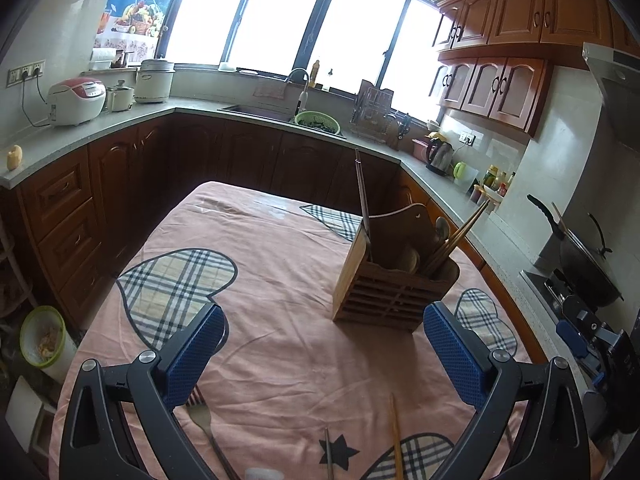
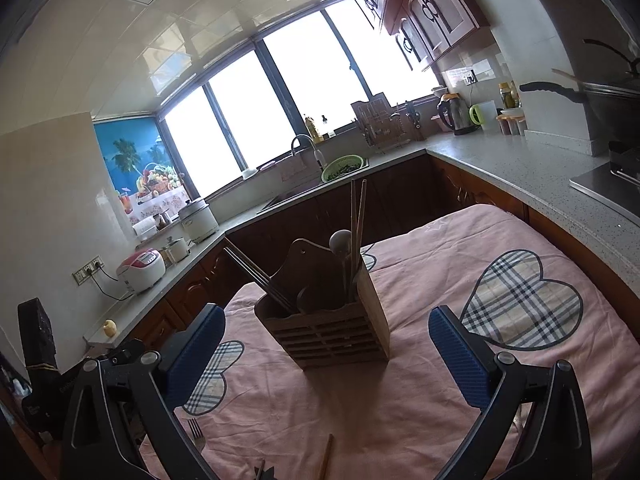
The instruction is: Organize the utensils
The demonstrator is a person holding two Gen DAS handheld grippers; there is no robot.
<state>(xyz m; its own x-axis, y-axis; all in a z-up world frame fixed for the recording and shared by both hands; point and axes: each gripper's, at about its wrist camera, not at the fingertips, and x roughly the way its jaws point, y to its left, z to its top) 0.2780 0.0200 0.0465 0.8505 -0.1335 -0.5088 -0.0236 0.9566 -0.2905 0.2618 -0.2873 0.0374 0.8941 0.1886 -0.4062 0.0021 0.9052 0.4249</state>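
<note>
The fork (image 1: 202, 420) lies at 7 o'clock on the surface (image 1: 280, 360), its tines partly hidden behind the left gripper's (image 1: 324, 356) near finger and its handle cut off by the bottom edge. A wooden chopstick (image 1: 396, 436) at 5 o'clock and a dark one (image 1: 328, 456) at 6 o'clock also run out of frame below. In the right wrist view only the fork's tines (image 2: 196, 432) and the chopstick's tip (image 2: 327, 456) show. The holder (image 1: 384, 280) stands upright at 1 o'clock of centre on the pink cloth, holding chopsticks and a spoon (image 1: 442, 226); what sits deeper in its compartments cannot be made out. The left gripper points slightly downward over the surface, spread wide with nothing between its blue pads (image 1: 192, 360). The right gripper (image 2: 326, 356) is likewise wide and empty, tilted down, facing the holder (image 2: 328, 316) head-on, and appears at 4 o'clock in the left view.
</note>
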